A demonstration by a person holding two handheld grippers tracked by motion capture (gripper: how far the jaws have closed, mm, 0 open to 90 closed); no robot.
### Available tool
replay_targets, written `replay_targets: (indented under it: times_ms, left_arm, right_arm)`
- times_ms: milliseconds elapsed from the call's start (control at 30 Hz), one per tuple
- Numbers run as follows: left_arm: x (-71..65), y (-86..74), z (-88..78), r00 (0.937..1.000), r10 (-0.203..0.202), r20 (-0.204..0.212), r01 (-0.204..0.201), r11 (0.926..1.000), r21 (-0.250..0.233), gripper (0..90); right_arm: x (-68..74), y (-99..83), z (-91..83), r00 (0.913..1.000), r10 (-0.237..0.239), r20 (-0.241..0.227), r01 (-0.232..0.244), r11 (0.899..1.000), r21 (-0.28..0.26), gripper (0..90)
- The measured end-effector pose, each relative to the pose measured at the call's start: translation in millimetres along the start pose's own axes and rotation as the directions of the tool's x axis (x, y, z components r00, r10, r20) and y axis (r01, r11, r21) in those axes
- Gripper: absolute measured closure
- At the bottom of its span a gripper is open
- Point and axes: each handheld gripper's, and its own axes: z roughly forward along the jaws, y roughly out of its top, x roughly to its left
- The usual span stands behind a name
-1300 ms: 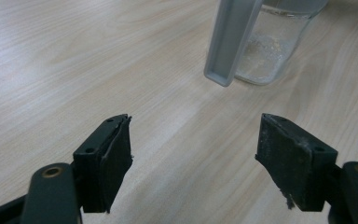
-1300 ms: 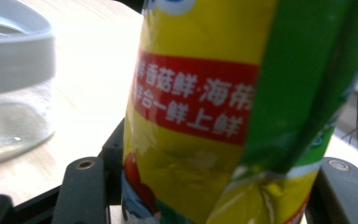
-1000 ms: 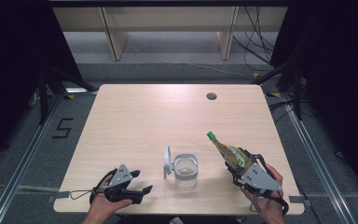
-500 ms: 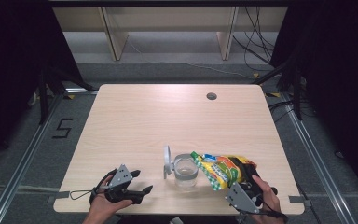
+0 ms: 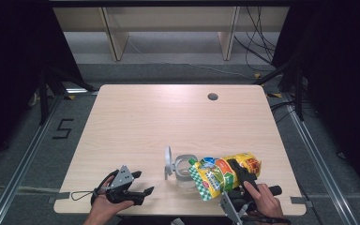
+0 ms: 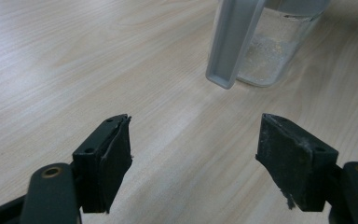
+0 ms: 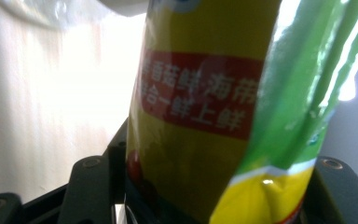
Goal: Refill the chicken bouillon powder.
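Change: a second ago your right gripper (image 5: 236, 180) held the yellow-and-green printed plastic pouch (image 5: 222, 172) upright, well to the right of the clear glass jar with the hinged grey lid (image 5: 183, 168); now the pouch lies tipped over to the left, its green-checked top end at the jar's mouth.

Right gripper: its jaws have just been closing a little with the pouch between them, and in the right gripper view they pinch the pouch (image 7: 205, 116) across its lower body.

Left gripper: your left gripper (image 5: 143, 193) has not shifted; it rests on the light wooden table (image 5: 136, 117) near the front edge, jaws spread with nothing between them.

Jar: it stands just ahead of the left gripper, lid swung open and standing up at its left side; in the left gripper view a little pale powder shows in the jar (image 6: 270, 51).

Meaning: you look to be at the pouring step; whether anything leaves the pouch yet I cannot tell.

Writing: a red band on the pouch carries white Chinese characters, blurred; roughly "番茄鲜·海带" above "合一鲜上鲜". No brand name is legible.

Floor mark: a black "5" (image 5: 62, 128) left of the table.
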Motion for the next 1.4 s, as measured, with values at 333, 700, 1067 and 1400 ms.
replay_targets:
  times_ms: [333, 700, 1067, 1400]
  left_arm:
    - [-2.1, 0.4, 0.9, 0.9996, -0.016, 0.021, 0.016, 0.9999, -0.004, 25.2]
    - [-0.1, -1.6, 1.1, 0.9995, -0.023, 0.020, 0.023, 0.9997, 0.000, 25.2]
    - [-0.7, -1.4, 2.1, 0.9990, -0.038, 0.024, 0.038, 0.9993, 0.008, 25.2]
    - [-1.0, -1.3, 2.0, 0.9993, -0.031, 0.020, 0.031, 0.9995, 0.009, 25.3]
  right_arm:
    - [-3.3, 9.4, -1.1, 0.9717, -0.228, 0.060, 0.227, 0.973, 0.034, 43.6]
    - [-4.1, 14.9, 1.3, 0.9355, -0.346, 0.071, 0.344, 0.938, 0.045, 43.9]
    - [-10.5, 14.5, 4.4, 0.9078, -0.415, 0.061, 0.413, 0.910, 0.044, 44.3]
    - [-21.9, 18.0, 4.8, 0.8523, -0.521, 0.048, 0.518, 0.853, 0.061, 47.4]
